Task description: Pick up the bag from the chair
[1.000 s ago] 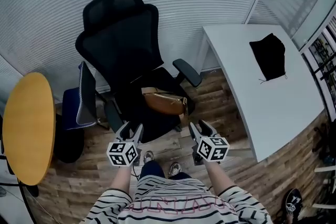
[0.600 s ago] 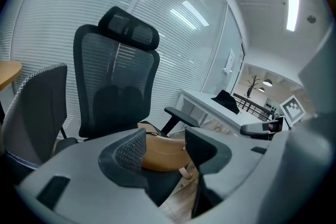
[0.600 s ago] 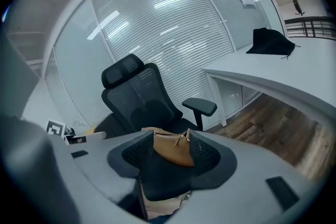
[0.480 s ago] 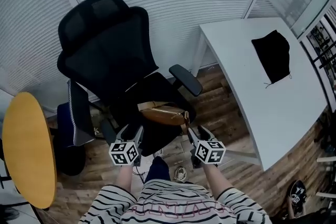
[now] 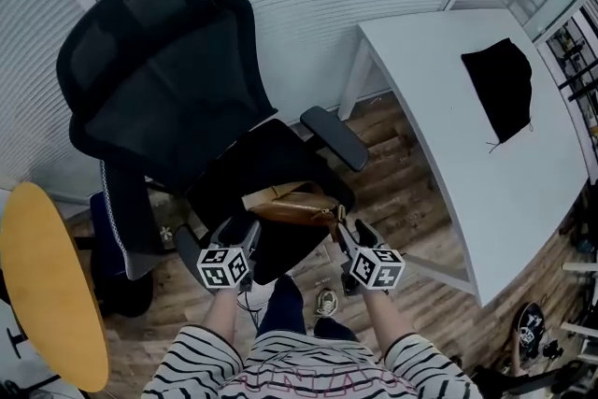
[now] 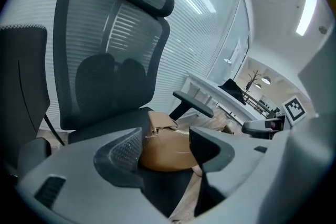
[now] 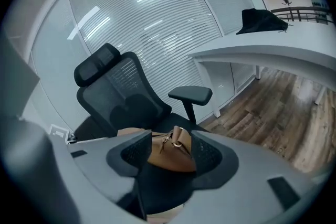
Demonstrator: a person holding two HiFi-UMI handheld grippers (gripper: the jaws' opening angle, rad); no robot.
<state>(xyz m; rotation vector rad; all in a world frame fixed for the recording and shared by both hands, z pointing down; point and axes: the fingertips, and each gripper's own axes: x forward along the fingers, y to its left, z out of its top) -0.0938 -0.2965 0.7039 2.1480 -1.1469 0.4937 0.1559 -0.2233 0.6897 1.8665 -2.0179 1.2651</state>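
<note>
Closer now than a second ago, both my tongs have come up to the front edge of the chair (image 5: 168, 89) seat, and the bag (image 5: 288, 204) lies just ahead of them.

The bag is tan and rests on its side on the black seat, toward the front, on the side of the raised armrest (image 5: 334, 137). A metal ring shows at its near end in the right gripper view.

My left tongs (image 5: 235, 229) are spread wide, with nothing pinched; in the left gripper view the bag (image 6: 163, 139) shows through the gap between the jaws, beyond them. My right tongs (image 5: 346, 231) are spread as well and hold nothing; their view frames the bag (image 7: 170, 155) between the two textured pads. From the head view, the left tongs sit by the bag's left end and the right tongs by its right end. Whether either one touches it I cannot tell.

To my right stands a white tabletop (image 5: 448, 135) with a black cloth (image 5: 503, 89) on it, well apart from the chair. A yellow round table (image 5: 47, 285) is at my left.
</note>
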